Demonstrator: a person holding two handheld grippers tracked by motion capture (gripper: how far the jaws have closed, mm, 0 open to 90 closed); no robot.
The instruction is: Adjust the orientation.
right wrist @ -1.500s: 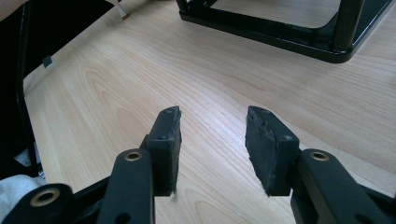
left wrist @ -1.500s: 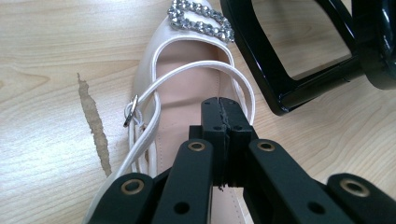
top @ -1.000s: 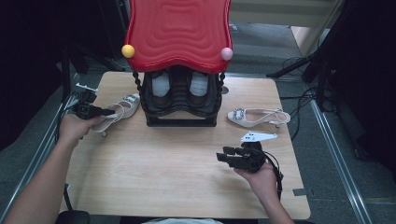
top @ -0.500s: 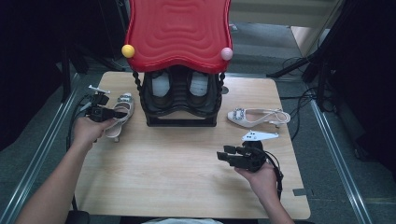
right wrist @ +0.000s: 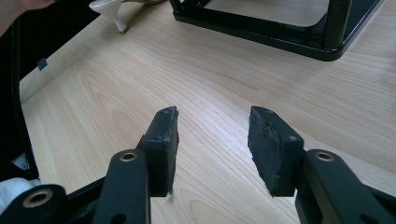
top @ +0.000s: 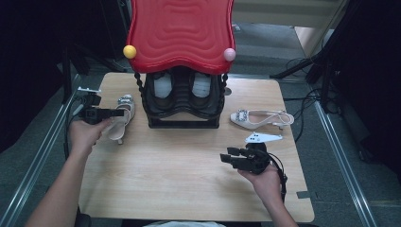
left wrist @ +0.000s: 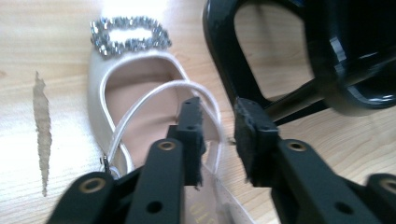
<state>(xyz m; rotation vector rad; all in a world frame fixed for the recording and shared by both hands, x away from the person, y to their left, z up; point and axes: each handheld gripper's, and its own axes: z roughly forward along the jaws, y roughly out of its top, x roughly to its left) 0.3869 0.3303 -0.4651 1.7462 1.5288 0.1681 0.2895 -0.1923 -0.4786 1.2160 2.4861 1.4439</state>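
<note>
1. left gripper (top: 118, 112) sits at the left edge of the surface (top: 189, 189), above the heel end of the left shoe (top: 122, 118), a pale slingback with a jewelled buckle.
2. its fingers (left wrist: 194, 135) have just been opening; in the left gripper view they stand slightly apart with the shoe's thin strap passing near the gap. whether a pad still touches the strap is unclear, likely not.
3. the left shoe lies flat on the surface, toe pointing away from the person, just beside the left foot of the black rack (top: 184, 124).
4. right gripper (top: 228, 158) is held over bare surface near the front right; its fingers (right wrist: 161, 140) are parted with nothing between them.
5. the matching right shoe (top: 260, 117) lies on its side to the right of the rack, well apart from both grippers.
6. the rack holds a dark pair under a red wavy top (top: 182, 33).
</note>
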